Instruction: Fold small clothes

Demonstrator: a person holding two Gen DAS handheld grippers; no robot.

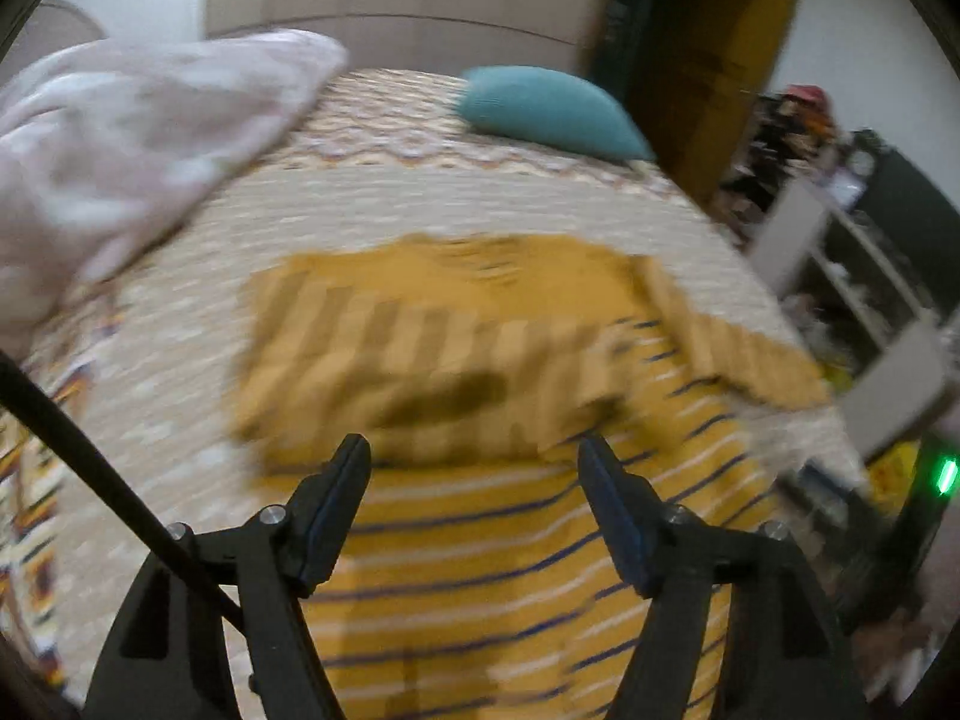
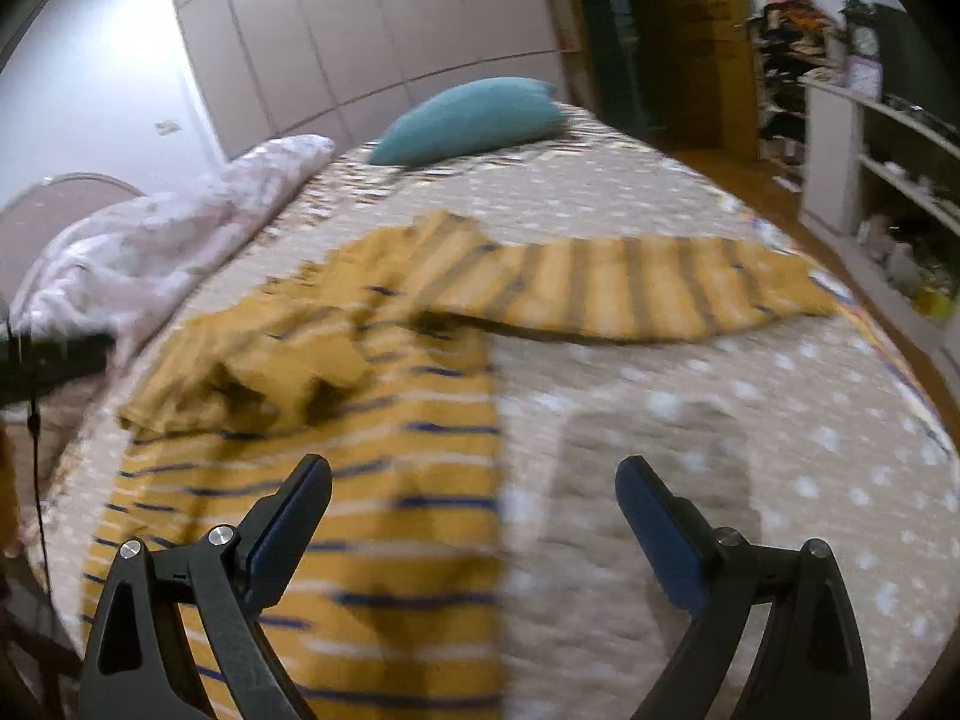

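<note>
A small mustard-yellow top (image 1: 480,540) with thin blue and white stripes lies flat on the bed. One sleeve (image 1: 420,360) is folded across the chest; the other sleeve (image 2: 660,294) stretches out to the right. My left gripper (image 1: 474,450) hovers over the top's middle, open, nothing between its fingers. My right gripper (image 2: 474,474) hangs above the top's right edge (image 2: 492,480), open and empty. Both views are blurred.
The bed carries a beige dotted bedspread (image 2: 720,420). A pale pink duvet (image 2: 150,252) is bunched at the left and a teal pillow (image 2: 468,120) lies at the far end. White shelves (image 2: 870,168) stand right of the bed; wardrobe doors (image 2: 372,30) behind.
</note>
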